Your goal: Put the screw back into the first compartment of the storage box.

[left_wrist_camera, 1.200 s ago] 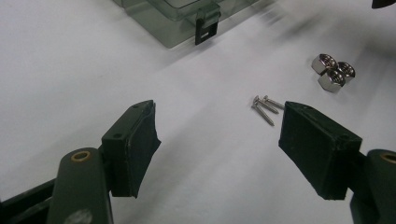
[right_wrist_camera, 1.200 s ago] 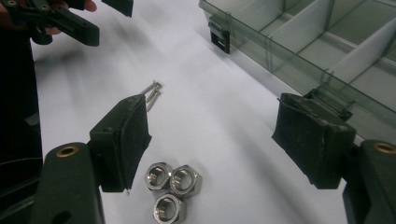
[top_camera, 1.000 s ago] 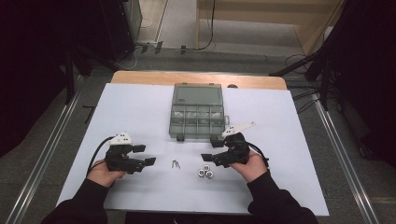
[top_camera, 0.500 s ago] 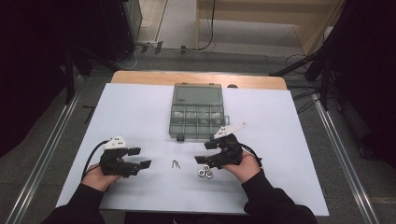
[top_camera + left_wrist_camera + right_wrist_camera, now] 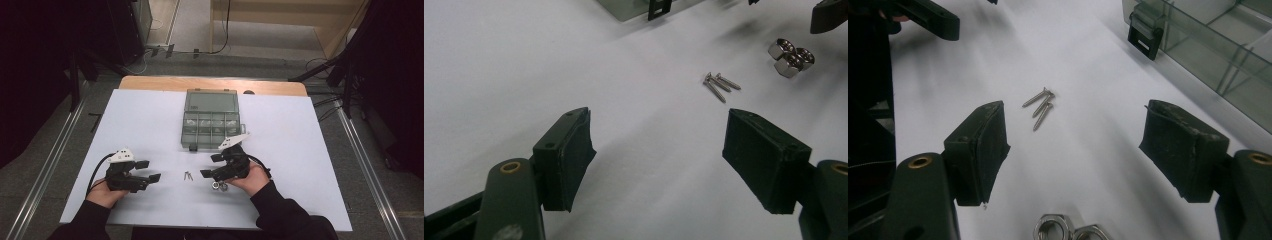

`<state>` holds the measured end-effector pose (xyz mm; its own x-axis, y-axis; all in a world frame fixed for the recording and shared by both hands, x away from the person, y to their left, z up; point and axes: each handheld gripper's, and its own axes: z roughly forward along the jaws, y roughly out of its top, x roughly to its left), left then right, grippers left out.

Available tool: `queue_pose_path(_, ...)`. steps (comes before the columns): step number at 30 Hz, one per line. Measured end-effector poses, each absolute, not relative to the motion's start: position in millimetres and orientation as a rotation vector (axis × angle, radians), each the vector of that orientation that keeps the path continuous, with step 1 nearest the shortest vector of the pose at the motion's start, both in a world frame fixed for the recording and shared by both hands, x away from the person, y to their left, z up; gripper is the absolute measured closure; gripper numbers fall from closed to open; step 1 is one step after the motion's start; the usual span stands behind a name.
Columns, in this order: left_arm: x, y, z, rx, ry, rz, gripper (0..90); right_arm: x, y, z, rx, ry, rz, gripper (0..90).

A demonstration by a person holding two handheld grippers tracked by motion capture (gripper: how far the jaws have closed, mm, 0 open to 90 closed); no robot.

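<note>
The screws (image 5: 188, 175) lie flat on the white table (image 5: 310, 150), a small cluster of three with heads together and shanks fanned slightly apart. In the high view they sit between my two claws, nearer the front edge. The nuts (image 5: 219, 186) lie just to the right of the screws, three hex nuts bunched and touching one another, directly under my right claw's body.

Right claw (image 5: 208, 166): jaws apart, nothing between the pads. In the right gripper view the screws (image 5: 1039, 107) lie ahead of the gap, closer to the left pad, untouched; the nuts (image 5: 1070, 230) sit at the bottom edge, below the gap. My right hand (image 5: 252, 177) grips the body from behind and the right, forearm entering from the bottom edge, jaws pointing left toward the screws and angled low over the table.

Left claw (image 5: 149, 170): jaws apart, nothing between the pads. In the left gripper view the screws (image 5: 719, 85) lie beyond the gap toward the right pad, with the nuts (image 5: 791, 57) farther off. My left hand (image 5: 105, 192) holds the body from behind, jaws pointing right, roughly level above the table.

The two claws face each other, well apart.

Beyond the screws stands the clear compartment box (image 5: 211, 120), lid open and laid back. Its front latch (image 5: 1144, 37) appears near my right claw.
</note>
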<state>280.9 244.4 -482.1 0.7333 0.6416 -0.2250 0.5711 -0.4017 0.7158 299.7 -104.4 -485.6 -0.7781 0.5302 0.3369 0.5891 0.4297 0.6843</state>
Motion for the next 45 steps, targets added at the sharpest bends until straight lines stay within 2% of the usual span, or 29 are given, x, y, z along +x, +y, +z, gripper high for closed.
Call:
queue_pose_path(5,279.9,243.5,-481.8,2.106,0.907,0.108,27.3,299.9,-96.9,-485.2,-1.028,-2.622,-1.293,31.4)
queue_pose_path(16,280.1,244.2,-481.8,2.109,0.912,0.111,27.3,301.4,-83.2,-489.9,-1.044,-2.637,-1.237,34.6)
queue_pose_path(27,280.4,244.7,-482.0,2.112,0.910,0.112,27.3,302.2,-66.5,-494.2,-1.028,-2.695,-1.165,43.6)
queue_pose_path(38,281.1,248.9,-480.8,2.102,0.922,0.120,27.3,301.2,-50.5,-497.3,-0.997,-2.718,-1.099,57.6)
queue_pose_path(43,281.0,248.9,-481.3,2.105,0.923,0.121,27.3,301.5,-45.3,-499.8,-0.995,-2.750,-1.066,61.0)
queue_pose_path(45,281.8,250.2,-481.5,2.105,0.928,0.118,27.3,300.6,-42.1,-500.1,-0.990,-2.776,-1.054,65.8)
